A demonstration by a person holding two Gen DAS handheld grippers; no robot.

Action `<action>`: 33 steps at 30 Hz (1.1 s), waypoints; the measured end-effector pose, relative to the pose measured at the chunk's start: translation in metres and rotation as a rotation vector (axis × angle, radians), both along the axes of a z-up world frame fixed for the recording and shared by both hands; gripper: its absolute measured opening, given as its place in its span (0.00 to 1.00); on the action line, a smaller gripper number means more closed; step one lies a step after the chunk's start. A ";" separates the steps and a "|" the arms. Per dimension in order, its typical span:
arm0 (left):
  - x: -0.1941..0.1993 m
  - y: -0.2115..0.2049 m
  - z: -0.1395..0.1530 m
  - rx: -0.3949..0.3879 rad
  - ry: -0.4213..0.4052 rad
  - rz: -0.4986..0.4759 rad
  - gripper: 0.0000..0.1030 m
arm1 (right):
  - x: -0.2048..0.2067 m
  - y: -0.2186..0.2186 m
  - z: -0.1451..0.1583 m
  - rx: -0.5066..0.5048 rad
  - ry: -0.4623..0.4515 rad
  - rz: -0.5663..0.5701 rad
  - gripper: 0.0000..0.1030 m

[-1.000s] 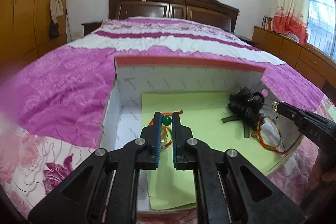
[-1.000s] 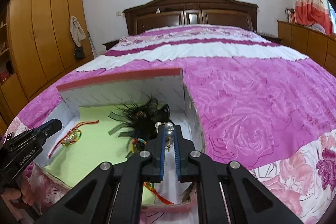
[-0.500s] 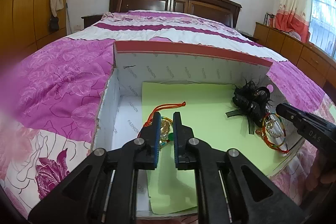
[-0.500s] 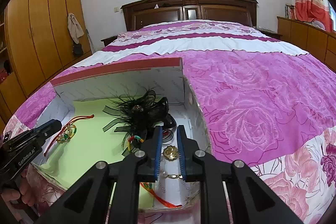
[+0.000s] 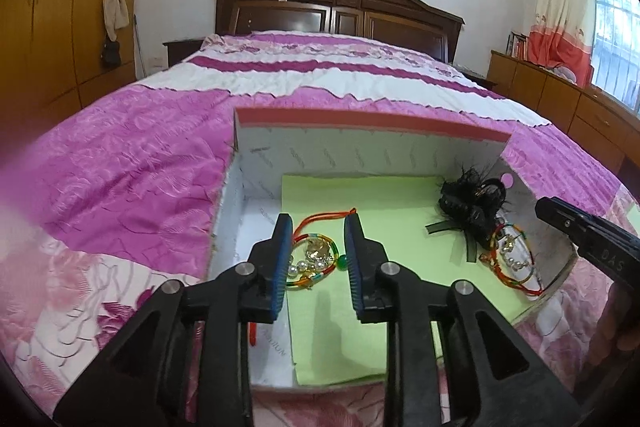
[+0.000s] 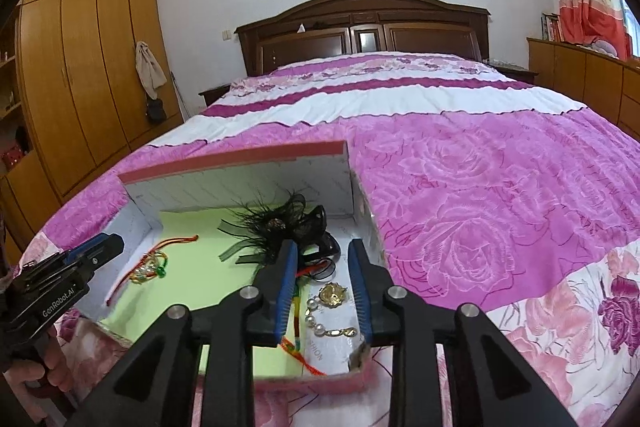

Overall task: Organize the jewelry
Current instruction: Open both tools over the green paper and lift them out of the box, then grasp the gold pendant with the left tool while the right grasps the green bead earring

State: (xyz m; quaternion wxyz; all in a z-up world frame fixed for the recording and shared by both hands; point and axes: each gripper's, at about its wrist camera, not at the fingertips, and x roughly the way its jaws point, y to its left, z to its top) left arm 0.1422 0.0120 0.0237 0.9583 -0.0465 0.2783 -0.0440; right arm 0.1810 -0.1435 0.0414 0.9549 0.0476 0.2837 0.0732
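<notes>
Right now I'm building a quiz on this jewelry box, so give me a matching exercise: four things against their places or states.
Things:
1. black feather hair clip
2. pearl and gold piece
3. left gripper
4. green paper

Places or states:
A. open, with a rainbow cord bracelet between its fingers
B. lining the floor of the box
C. on the bare white strip at the box's right end
D. near the box's back wall, toward the right

Pairs: 1-D, 2-C, 3-A, 4-B
</notes>
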 end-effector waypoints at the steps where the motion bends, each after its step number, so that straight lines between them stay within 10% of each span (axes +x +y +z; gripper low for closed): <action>1: -0.003 0.000 0.003 0.009 -0.006 0.005 0.19 | -0.002 0.001 0.002 -0.002 -0.002 0.003 0.28; 33: -0.088 -0.001 0.035 -0.028 0.117 -0.106 0.22 | -0.111 0.003 0.034 0.086 0.079 0.097 0.30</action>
